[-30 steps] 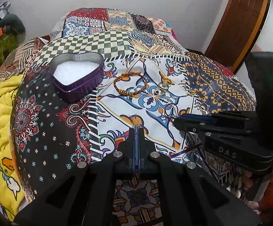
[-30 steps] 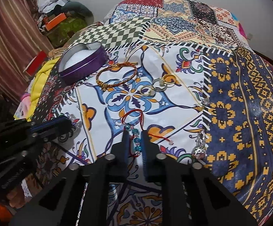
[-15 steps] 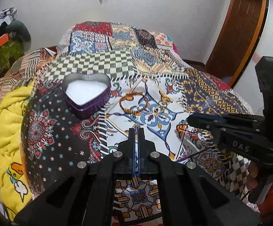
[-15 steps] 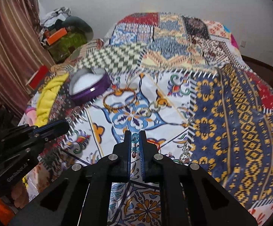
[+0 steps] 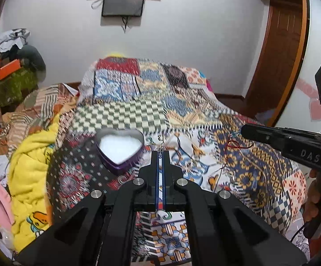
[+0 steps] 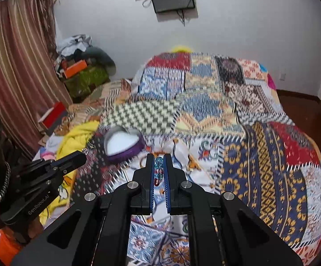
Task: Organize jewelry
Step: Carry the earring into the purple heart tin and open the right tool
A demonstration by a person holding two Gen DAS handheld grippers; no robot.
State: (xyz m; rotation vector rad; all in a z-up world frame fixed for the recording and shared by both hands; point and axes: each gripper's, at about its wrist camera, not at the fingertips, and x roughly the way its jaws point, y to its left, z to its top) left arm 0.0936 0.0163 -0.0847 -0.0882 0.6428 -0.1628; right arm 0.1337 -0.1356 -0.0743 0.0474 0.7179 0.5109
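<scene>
My left gripper (image 5: 160, 153) is shut on a small silver earring (image 5: 159, 146) that sticks up past its tips, above the patchwork quilt (image 5: 125, 113). A purple heart-shaped tin (image 5: 119, 146) with a white lining lies open just left of it. My right gripper (image 6: 159, 155) is shut on a bead bracelet (image 6: 158, 169) of blue and red beads; its red cord (image 5: 238, 145) hangs from the right gripper (image 5: 245, 131) in the left wrist view. The heart-shaped tin (image 6: 122, 143) shows up-left of the right fingertips, beyond the left gripper (image 6: 80, 157). Other pieces on the quilt are blurred.
A yellow blanket (image 5: 32, 155) is bunched along the bed's left side. Clothes and boxes (image 6: 80, 66) are piled in the far left corner by a striped curtain (image 6: 16, 77). A wooden door (image 5: 278, 55) stands at the right and a dark screen (image 5: 122, 2) hangs on the wall.
Both grippers have risen off the quilt with their pieces held and tipped upward, so the wall and the screen have come into view. The bracelet's cord has left the quilt.
</scene>
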